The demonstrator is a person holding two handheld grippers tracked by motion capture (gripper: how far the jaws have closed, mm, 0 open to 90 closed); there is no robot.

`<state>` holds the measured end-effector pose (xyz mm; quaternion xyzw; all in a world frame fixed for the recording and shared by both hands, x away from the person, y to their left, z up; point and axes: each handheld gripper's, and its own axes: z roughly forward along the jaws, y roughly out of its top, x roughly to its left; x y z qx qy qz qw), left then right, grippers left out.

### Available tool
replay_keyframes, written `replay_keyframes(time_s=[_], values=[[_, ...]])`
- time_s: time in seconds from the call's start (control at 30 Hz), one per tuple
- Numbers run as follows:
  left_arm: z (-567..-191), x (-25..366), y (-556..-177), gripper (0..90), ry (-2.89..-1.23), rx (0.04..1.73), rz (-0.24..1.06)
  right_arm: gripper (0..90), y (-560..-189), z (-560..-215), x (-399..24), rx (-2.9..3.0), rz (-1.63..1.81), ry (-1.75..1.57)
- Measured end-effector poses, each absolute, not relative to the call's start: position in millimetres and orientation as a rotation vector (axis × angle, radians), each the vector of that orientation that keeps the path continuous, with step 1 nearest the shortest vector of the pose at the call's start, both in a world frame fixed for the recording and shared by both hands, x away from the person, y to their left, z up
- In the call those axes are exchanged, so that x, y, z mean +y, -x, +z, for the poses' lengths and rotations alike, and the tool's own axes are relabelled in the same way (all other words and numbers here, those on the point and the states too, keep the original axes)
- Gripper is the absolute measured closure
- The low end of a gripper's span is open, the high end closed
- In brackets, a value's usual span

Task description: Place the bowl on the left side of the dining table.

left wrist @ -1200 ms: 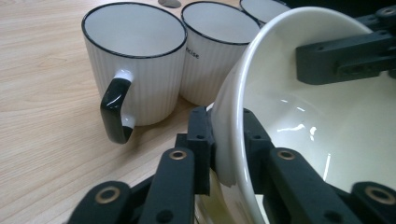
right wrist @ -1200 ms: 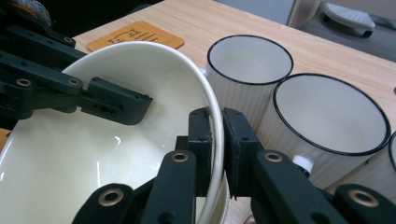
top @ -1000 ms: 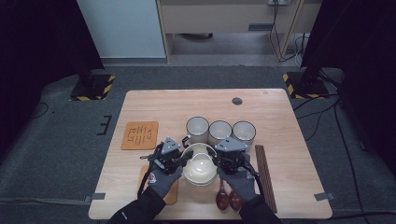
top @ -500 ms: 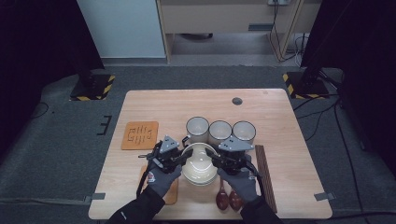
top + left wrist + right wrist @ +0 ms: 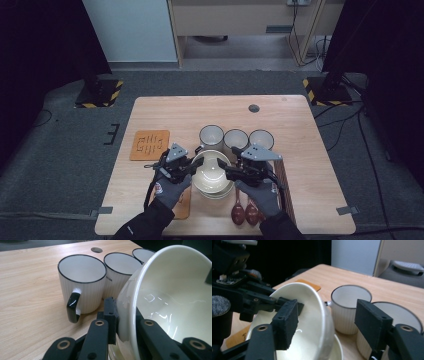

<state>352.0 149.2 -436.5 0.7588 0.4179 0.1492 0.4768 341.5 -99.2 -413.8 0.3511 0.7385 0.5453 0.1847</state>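
Dark flooring surrounds a pale wooden table [image 5: 165, 112] on which three white mugs [image 5: 235, 138] are lined up, each seen to be empty. A cream bowl [image 5: 212, 167], also empty, is held tilted above a stack of bowls [image 5: 220, 192]. Its rim is clamped by the left gripper [image 5: 120, 322]. The right gripper [image 5: 332, 322] has just been opening; its jaws are spread wide, astride the opposite rim without pressing it.
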Motion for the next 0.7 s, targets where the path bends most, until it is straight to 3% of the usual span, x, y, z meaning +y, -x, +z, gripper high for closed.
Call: replay_keyframes(time_s=[0.2, 0.7], values=[[-430.7, 155.5, -352.6, 81.4, -1.828, 1.025, 0.365, 26.1, -341.1, -404.6, -111.3, 2.004, 1.601, -0.991], [-416.1, 174.7, -354.0, 81.3, -1.756, 1.044, 0.382, 21.1, -344.1, -397.4, -135.2, 1.908, 1.601, -1.024]])
